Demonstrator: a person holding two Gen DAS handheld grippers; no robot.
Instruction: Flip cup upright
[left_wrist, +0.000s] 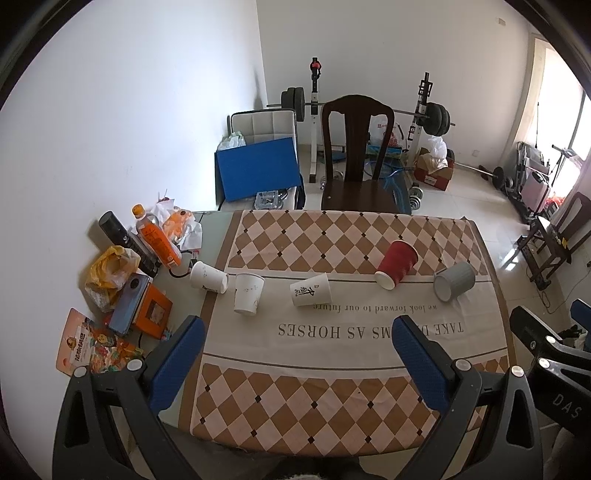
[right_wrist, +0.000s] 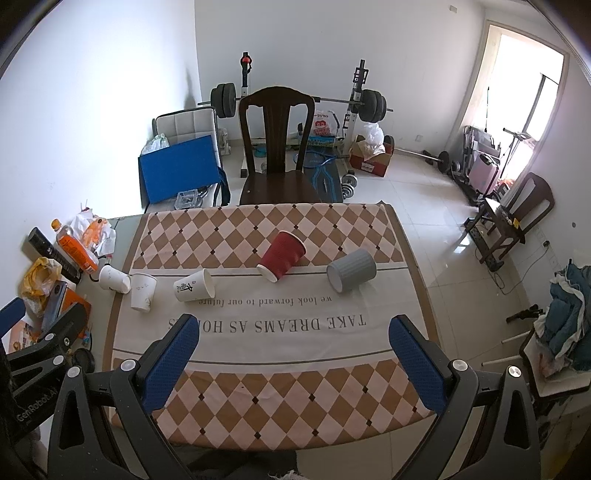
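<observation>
Several cups lie tipped in a row across the middle of the checked tablecloth (left_wrist: 332, 398): a plain white cup (left_wrist: 208, 277) at the left, a second white cup (left_wrist: 248, 298), a white cup with black characters (left_wrist: 310, 290), a red cup (left_wrist: 397, 264) and a grey ribbed cup (left_wrist: 454, 281). They also show in the right wrist view: white (right_wrist: 114, 279), white (right_wrist: 143, 291), lettered (right_wrist: 194, 286), red (right_wrist: 282, 255), grey (right_wrist: 351, 275). My left gripper (left_wrist: 299, 332) is open and empty, well short of the cups. My right gripper (right_wrist: 293, 330) is open and empty too.
Clutter sits at the table's left edge: an orange drink bottle (left_wrist: 157, 236), a black can (left_wrist: 125, 240), a yellow bag (left_wrist: 110, 267), a phone on an orange box (left_wrist: 140, 306). A dark wooden chair (left_wrist: 356, 155) stands behind the table. Gym gear lines the far wall.
</observation>
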